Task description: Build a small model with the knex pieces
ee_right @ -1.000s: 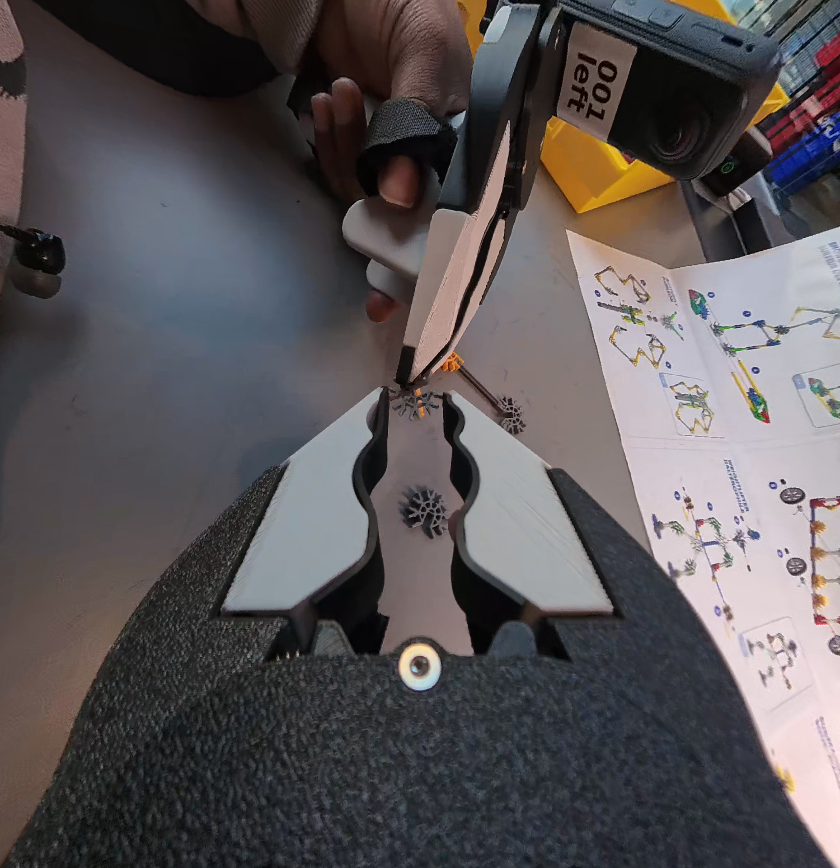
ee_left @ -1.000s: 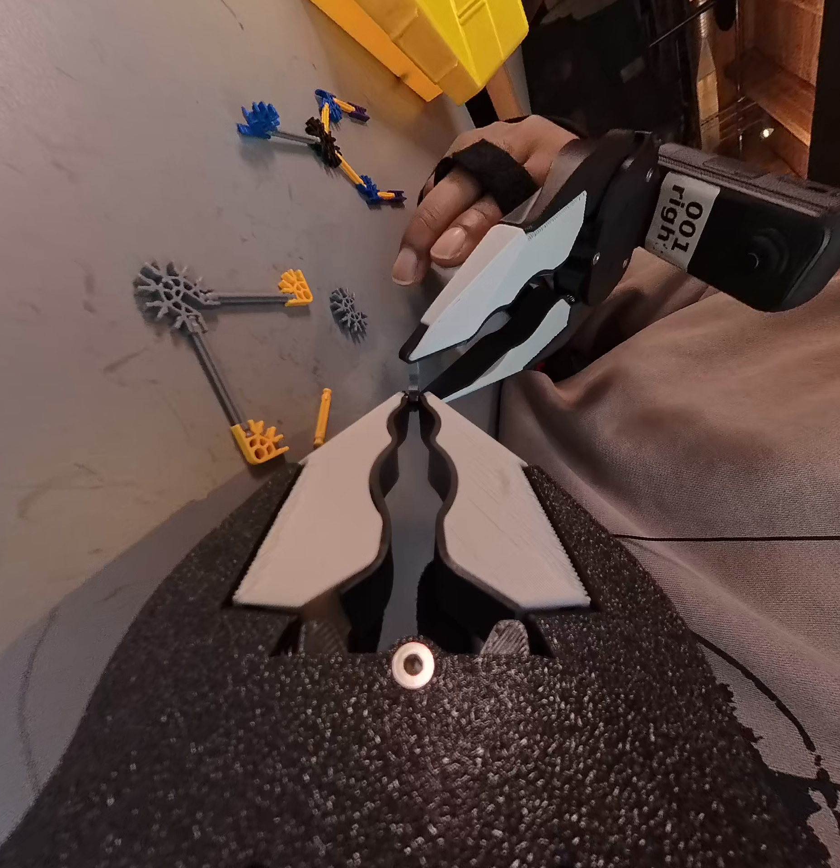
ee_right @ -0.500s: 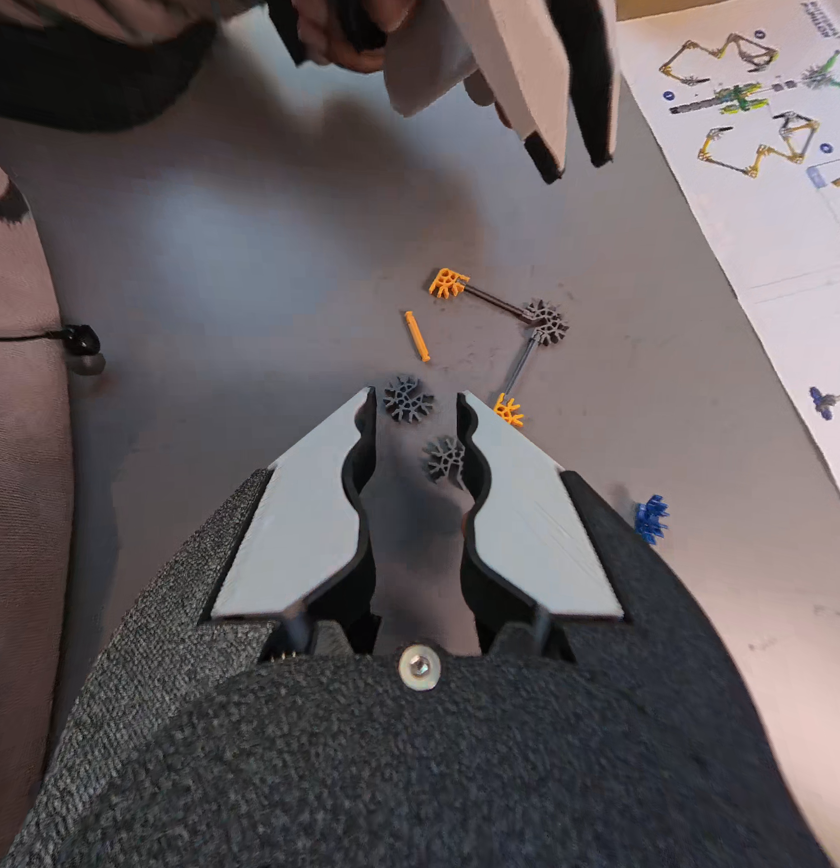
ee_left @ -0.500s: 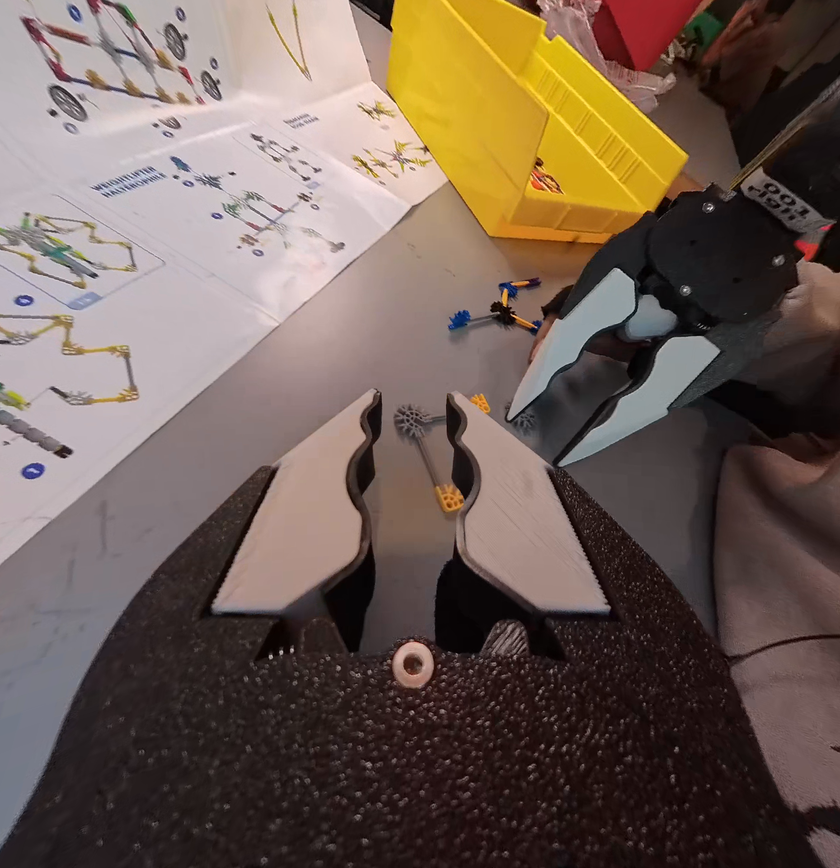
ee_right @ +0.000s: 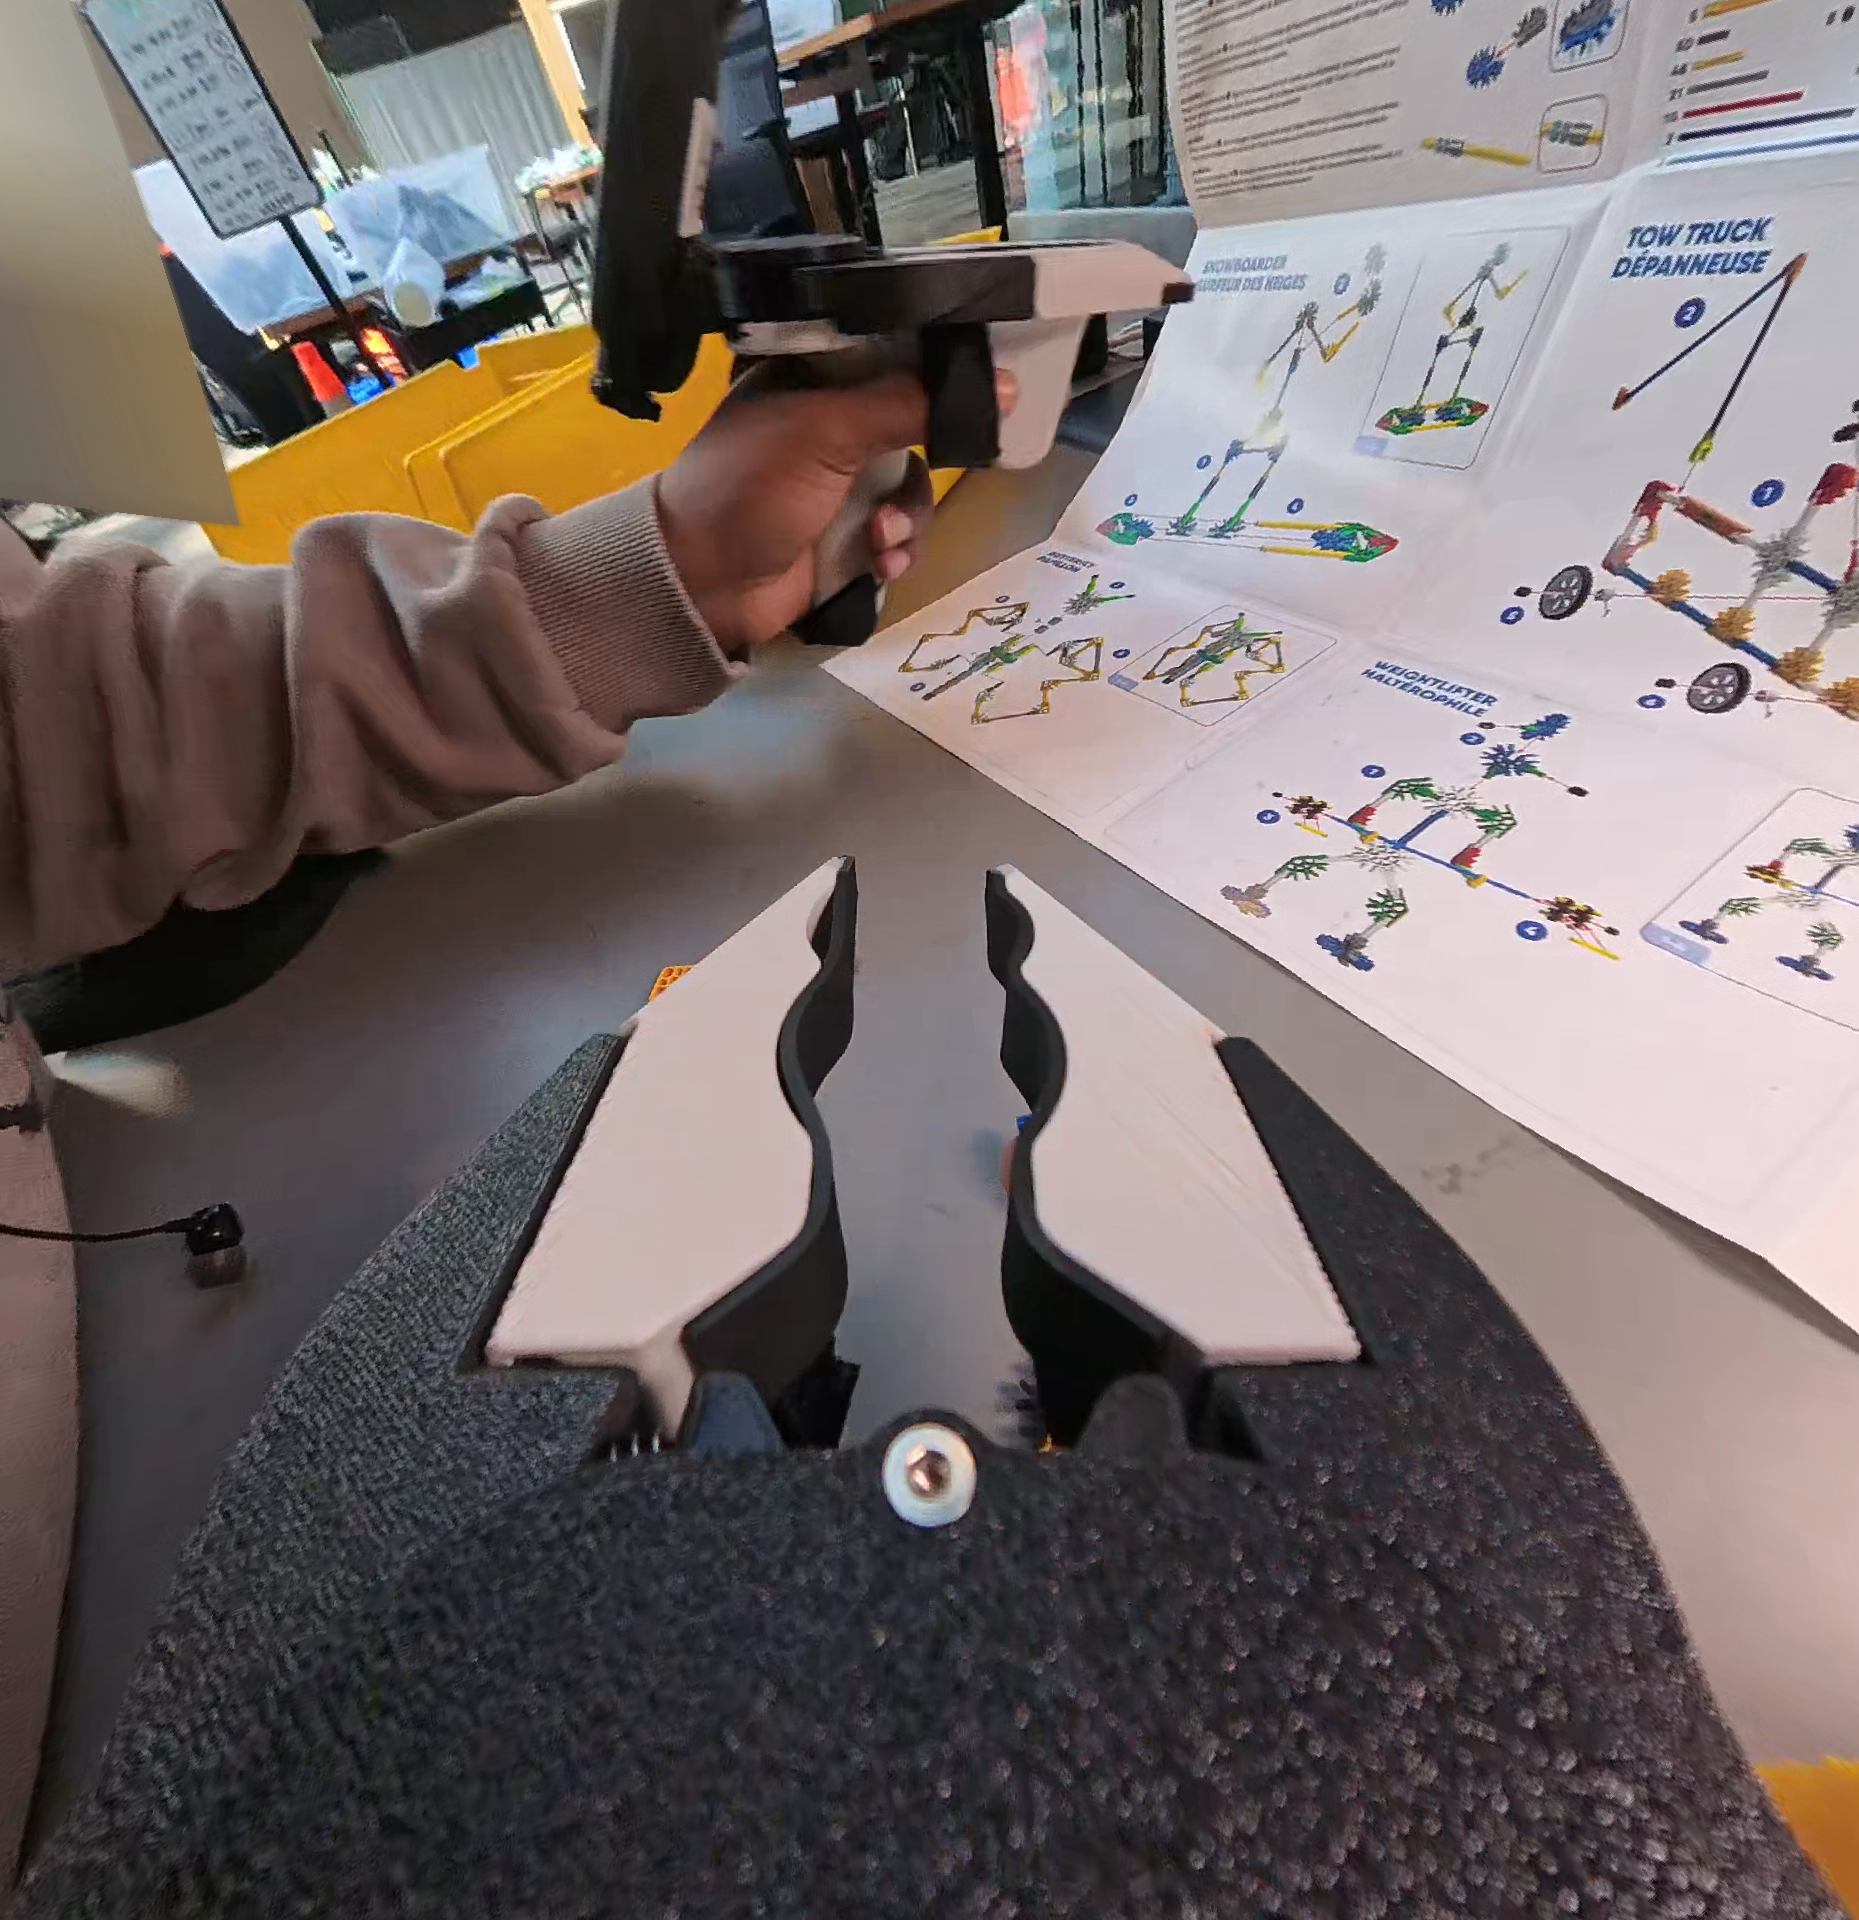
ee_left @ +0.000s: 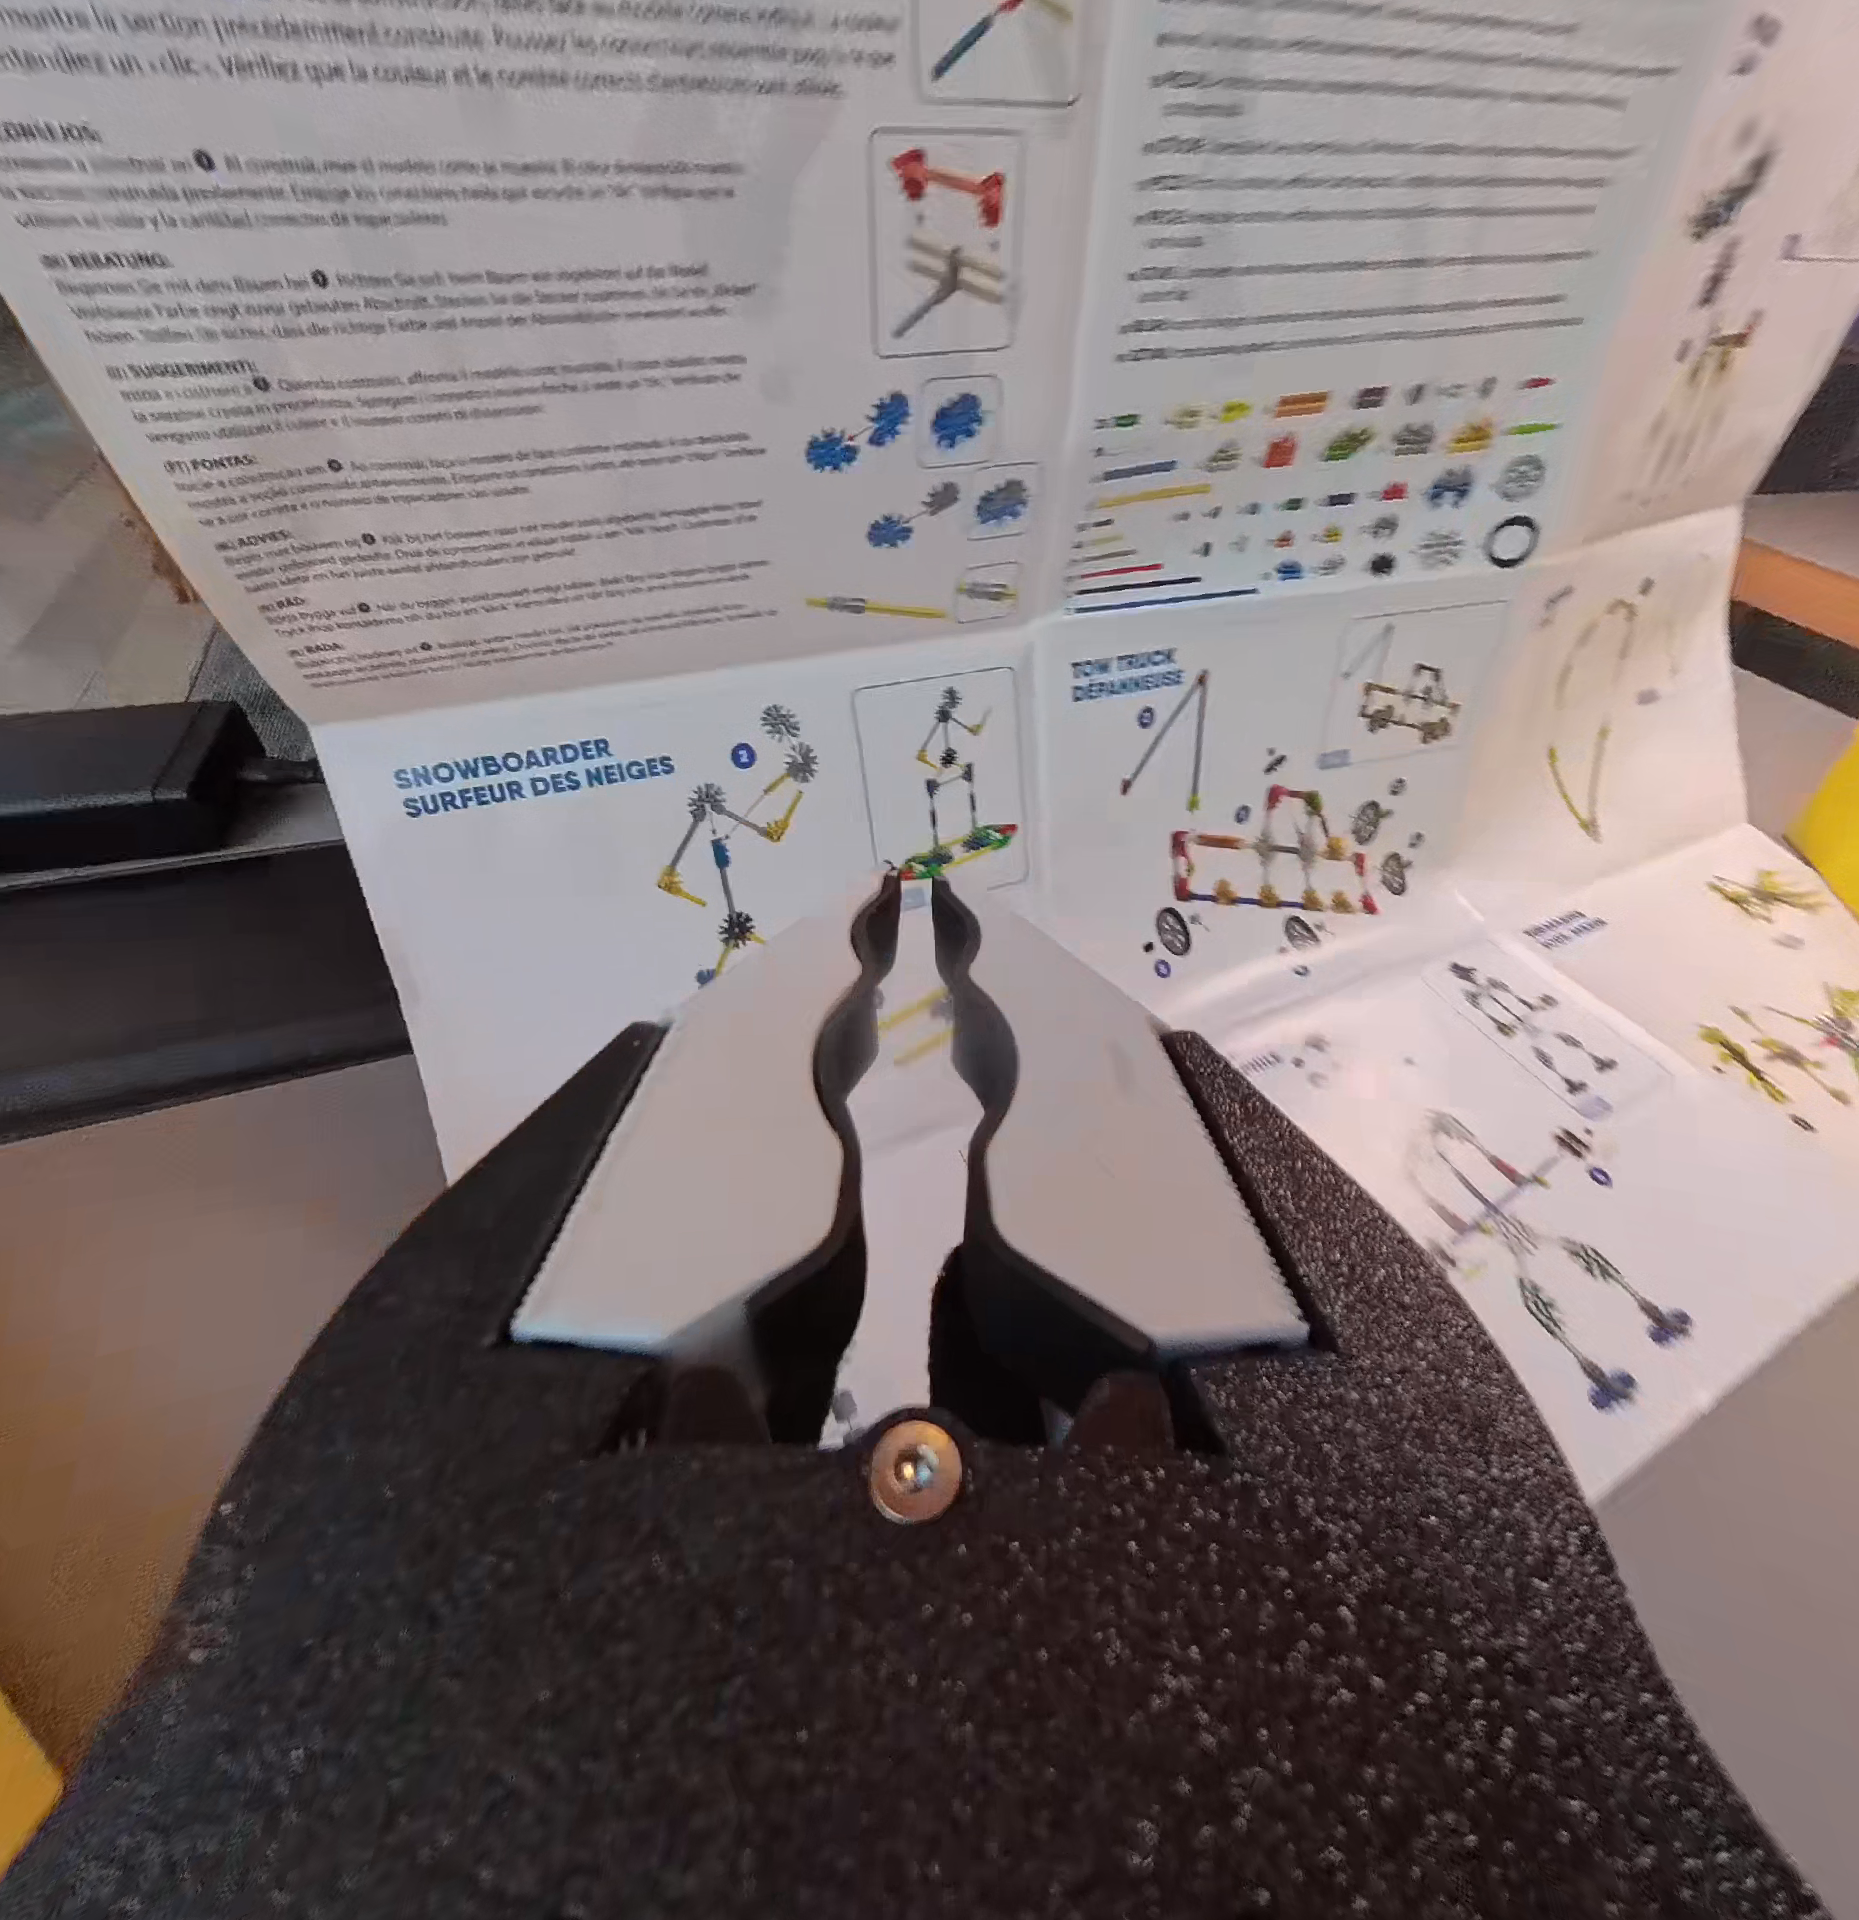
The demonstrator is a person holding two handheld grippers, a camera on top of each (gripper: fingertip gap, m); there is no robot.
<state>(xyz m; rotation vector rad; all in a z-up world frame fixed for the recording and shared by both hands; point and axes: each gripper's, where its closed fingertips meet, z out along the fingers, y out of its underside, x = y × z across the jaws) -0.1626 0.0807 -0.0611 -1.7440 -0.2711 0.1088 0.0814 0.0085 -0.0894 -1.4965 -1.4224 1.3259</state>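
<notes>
- left tool (ee_left: 909, 883) nearly closed, empty, tips just before the propped instruction sheet (ee_left: 613, 416): thin, light, floppy paper, best pinched at an edge
- right tool (ee_right: 920, 883) apart, empty, above the table (ee_right: 551, 935)

Printed on the white fold-out instruction sheet (ee_left: 551, 852): blue capital headings beside the model drawings, white numerals in small blue circles, and blocks of fine black print across the upper panels, partly blurred. Also lettered, but too small to read: a dark-framed sign board (ee_right: 203, 114) on a stand far behind.
</notes>
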